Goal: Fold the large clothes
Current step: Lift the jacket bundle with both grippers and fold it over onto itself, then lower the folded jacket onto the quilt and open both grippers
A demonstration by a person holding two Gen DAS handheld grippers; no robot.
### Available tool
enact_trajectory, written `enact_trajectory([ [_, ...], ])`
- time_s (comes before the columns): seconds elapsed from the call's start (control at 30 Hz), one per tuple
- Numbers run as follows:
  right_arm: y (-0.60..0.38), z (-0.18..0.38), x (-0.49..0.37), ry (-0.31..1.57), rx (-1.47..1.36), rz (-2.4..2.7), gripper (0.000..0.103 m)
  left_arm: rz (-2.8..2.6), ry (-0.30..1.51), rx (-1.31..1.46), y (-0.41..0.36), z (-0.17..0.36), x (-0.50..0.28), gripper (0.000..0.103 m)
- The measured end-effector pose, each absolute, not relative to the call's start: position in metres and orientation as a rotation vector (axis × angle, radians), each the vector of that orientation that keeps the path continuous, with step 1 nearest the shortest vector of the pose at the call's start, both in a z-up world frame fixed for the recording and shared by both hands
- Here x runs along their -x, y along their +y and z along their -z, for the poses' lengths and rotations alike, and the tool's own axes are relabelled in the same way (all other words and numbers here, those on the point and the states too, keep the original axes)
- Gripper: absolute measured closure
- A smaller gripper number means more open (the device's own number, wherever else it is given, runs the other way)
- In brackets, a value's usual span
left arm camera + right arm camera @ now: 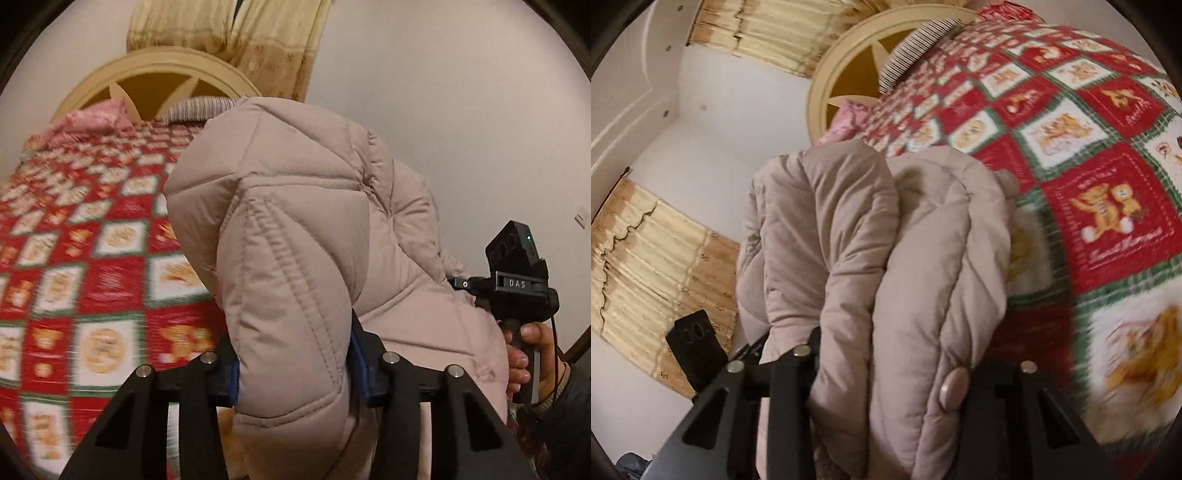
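A beige quilted puffer jacket (295, 221) is held up above the bed, bunched into thick padded folds. My left gripper (291, 373) is shut on one fold, with its blue pads (229, 380) pressing into both sides of the fabric. In the right wrist view the same jacket (886, 258) fills the middle, and my right gripper (890, 369) is shut on a thick bundle of it beside a snap button (955, 386); its fingertips are buried in the fabric. The right gripper's black housing (517, 284), held by a hand (528, 350), shows at the jacket's far edge.
A bed with a red, green and white teddy-bear quilt (92, 258) lies under the jacket. A cream arched headboard (155, 74), a pink pillow (92, 118) and a striped pillow (195, 107) stand at its far end. Yellow curtains (258, 37) hang on the white wall.
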State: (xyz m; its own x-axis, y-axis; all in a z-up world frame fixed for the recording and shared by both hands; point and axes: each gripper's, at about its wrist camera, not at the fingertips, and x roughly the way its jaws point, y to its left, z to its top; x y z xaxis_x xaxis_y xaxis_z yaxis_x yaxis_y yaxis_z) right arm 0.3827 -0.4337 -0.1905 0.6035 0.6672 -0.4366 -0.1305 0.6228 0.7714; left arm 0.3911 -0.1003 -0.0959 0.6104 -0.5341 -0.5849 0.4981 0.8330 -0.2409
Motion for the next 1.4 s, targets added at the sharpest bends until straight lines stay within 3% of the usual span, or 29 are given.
enact_trajectory([
  [0.43, -0.258, 0.149, -0.426, 0.781, -0.733, -0.815, 0.067, 0.351, 0.558, 0.054, 0.071, 0.035, -0.339, 0.057],
  [0.7, -0.142, 0.151, -0.45, 0.871, -0.661, -0.942, 0.068, 0.164, 0.572, 0.08, 0.168, 0.058, -0.329, 0.057],
  [1.0, -0.083, 0.168, -0.46, 0.971, -0.589, -0.952, 0.068, 0.055, 0.63, 0.121, 0.227, 0.103, -0.321, 0.057],
  [1.07, -0.077, 0.171, -0.461, 0.986, -0.584, -0.941, 0.068, 0.033, 0.642, 0.105, 0.233, 0.111, -0.322, 0.054],
  [1.13, -0.075, 0.176, -0.463, 1.005, -0.587, -0.923, 0.067, -0.009, 0.64, 0.055, 0.23, 0.113, -0.318, 0.04],
  [1.2, -0.073, 0.18, -0.463, 1.018, -0.574, -0.901, 0.065, -0.065, 0.634, -0.015, 0.223, 0.116, -0.316, 0.033],
  [1.4, -0.068, 0.184, -0.463, 1.046, -0.573, -0.86, 0.059, -0.112, 0.615, -0.083, 0.215, 0.123, -0.314, 0.027],
])
